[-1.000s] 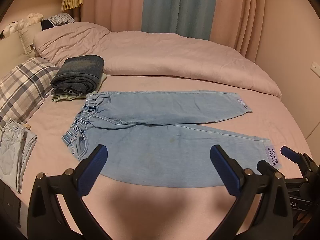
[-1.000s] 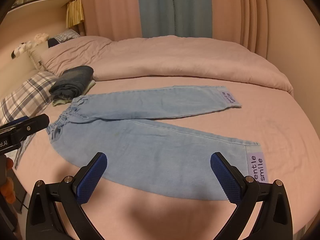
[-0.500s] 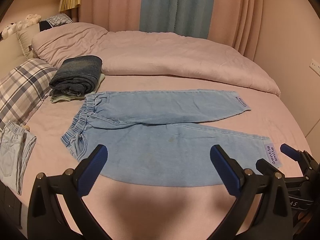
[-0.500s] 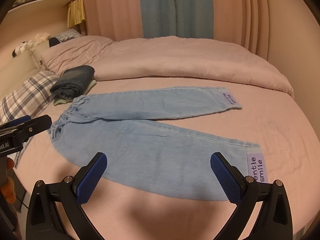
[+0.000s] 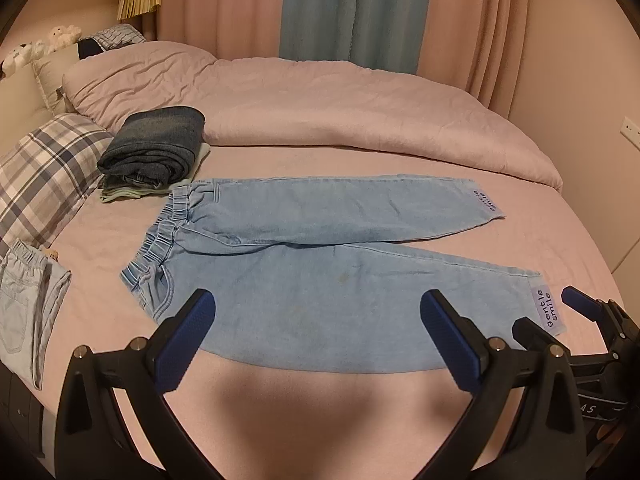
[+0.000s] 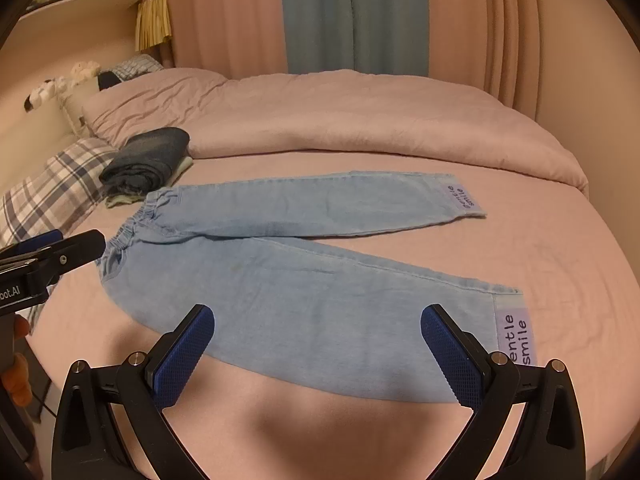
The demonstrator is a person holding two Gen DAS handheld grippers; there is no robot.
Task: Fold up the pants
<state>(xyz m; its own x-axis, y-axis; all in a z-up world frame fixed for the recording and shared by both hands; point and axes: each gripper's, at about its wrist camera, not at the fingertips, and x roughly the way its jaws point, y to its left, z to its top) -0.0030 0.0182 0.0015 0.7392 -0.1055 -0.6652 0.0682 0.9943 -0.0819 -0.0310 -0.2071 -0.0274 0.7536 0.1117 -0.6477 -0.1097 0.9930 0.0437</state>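
Light blue denim pants [image 5: 320, 264] lie flat on the pink bed, elastic waistband to the left, both legs spread toward the right with "gentle smile" labels at the hems. They also show in the right wrist view [image 6: 304, 276]. My left gripper [image 5: 318, 340] is open and empty, hovering over the near edge of the pants by the waist side. My right gripper [image 6: 318, 350] is open and empty, over the near edge of the lower leg close to its hem. The right gripper's tips show at the left wrist view's right edge [image 5: 576, 308].
A folded pile of dark jeans [image 5: 154, 146] sits at the back left beside a plaid pillow [image 5: 40, 176]. Another pale garment [image 5: 24, 304] lies at the left bed edge. A bunched pink duvet [image 5: 340, 116] fills the back. The bed's near edge is just below the grippers.
Both grippers have shifted only slightly; the view has drifted a little. The pants lie unchanged.
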